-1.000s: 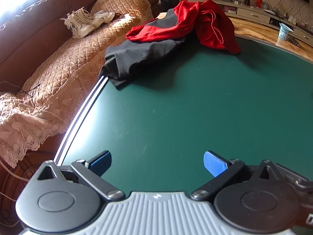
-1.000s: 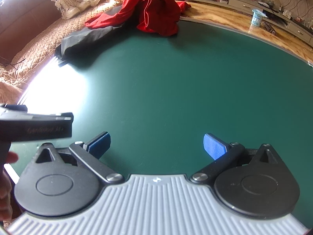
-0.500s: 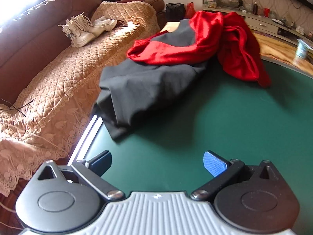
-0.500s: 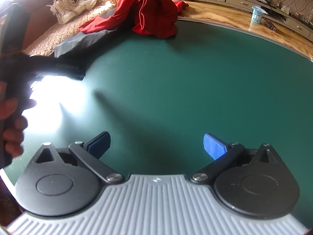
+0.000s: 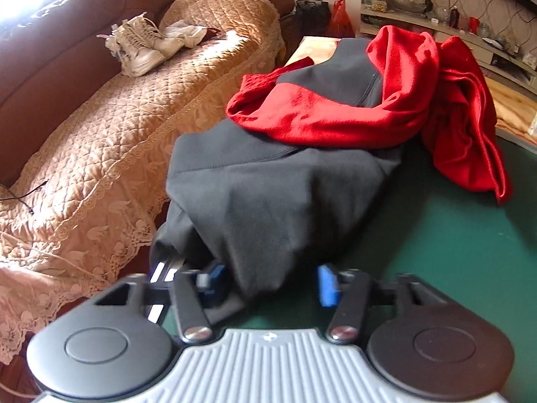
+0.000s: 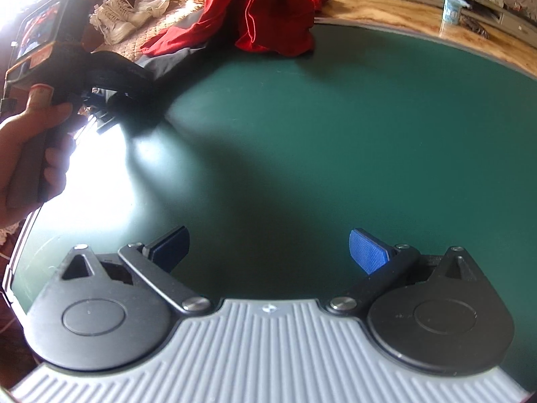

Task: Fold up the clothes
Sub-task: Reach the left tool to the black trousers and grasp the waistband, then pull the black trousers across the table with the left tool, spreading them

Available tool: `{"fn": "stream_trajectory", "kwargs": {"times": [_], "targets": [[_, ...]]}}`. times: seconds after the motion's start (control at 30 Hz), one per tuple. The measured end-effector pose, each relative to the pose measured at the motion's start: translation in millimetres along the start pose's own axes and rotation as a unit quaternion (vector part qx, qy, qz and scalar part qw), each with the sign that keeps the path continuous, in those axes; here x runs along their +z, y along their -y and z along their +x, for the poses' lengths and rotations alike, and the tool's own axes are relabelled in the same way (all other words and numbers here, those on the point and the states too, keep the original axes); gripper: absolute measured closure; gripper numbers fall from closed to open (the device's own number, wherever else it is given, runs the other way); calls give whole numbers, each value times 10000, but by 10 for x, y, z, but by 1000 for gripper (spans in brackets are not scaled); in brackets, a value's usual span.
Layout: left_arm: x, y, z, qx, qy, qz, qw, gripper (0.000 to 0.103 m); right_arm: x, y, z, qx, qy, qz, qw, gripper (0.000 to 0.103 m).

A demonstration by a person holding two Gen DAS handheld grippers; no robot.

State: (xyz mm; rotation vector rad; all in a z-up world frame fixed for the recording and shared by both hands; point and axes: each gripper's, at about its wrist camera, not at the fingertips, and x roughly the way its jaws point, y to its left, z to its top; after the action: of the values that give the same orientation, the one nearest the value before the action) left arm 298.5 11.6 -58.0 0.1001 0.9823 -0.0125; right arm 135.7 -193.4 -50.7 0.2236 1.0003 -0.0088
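A dark grey garment [image 5: 268,201] lies heaped at the left edge of the green table [image 5: 453,252], partly hanging over it. A red garment [image 5: 419,107] lies crumpled on top of it and behind. My left gripper [image 5: 272,283] is open, its jaws narrower than before, with a fold of the grey garment between the blue pads. My right gripper [image 6: 268,252] is open and empty over bare green table [image 6: 302,134]. The right wrist view shows the hand-held left gripper [image 6: 110,80] at the pile, and the red garment [image 6: 261,10] far back.
A brown sofa with a beige quilted cover [image 5: 117,127] runs along the table's left side, with white shoes [image 5: 141,47] on it. A wooden ledge [image 6: 386,13] with a small cup [image 6: 451,8] borders the table's far side. Shelves with clutter stand behind.
My left gripper has moved forward to the grey garment, and its jaws have narrowed around a fold. My right gripper has stayed almost still and open.
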Motion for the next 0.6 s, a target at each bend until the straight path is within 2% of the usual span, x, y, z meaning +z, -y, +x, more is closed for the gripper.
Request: {"fn": "stream_trajectory", "kwargs": {"times": [0.03,0.13,0.23,0.37,0.47,0.6], "targets": [[9,-11,2,-53,-16,0,10000,73,-3,6,6,4,-16,14,10000,0],[0,-67,3,-155,7,-59,9999,87,-17,26,15,16,-53,46,10000,0],[-42,-185,-24,-378,52,-288,9989,95,-37,49,9,34,-93,98,9999,0],[-93,-250,-148,-319,-5,-391,9987,97,-54,79,16,12,-201,191,9996,0],[-160,-244,-397,-322,231,-305,9987,98,-59,96,-23,7,-205,255,9995,0],[-365,-205,-872,-769,489,-10,9958,98,-69,105,-141,-19,-130,248,9996,0]]}}
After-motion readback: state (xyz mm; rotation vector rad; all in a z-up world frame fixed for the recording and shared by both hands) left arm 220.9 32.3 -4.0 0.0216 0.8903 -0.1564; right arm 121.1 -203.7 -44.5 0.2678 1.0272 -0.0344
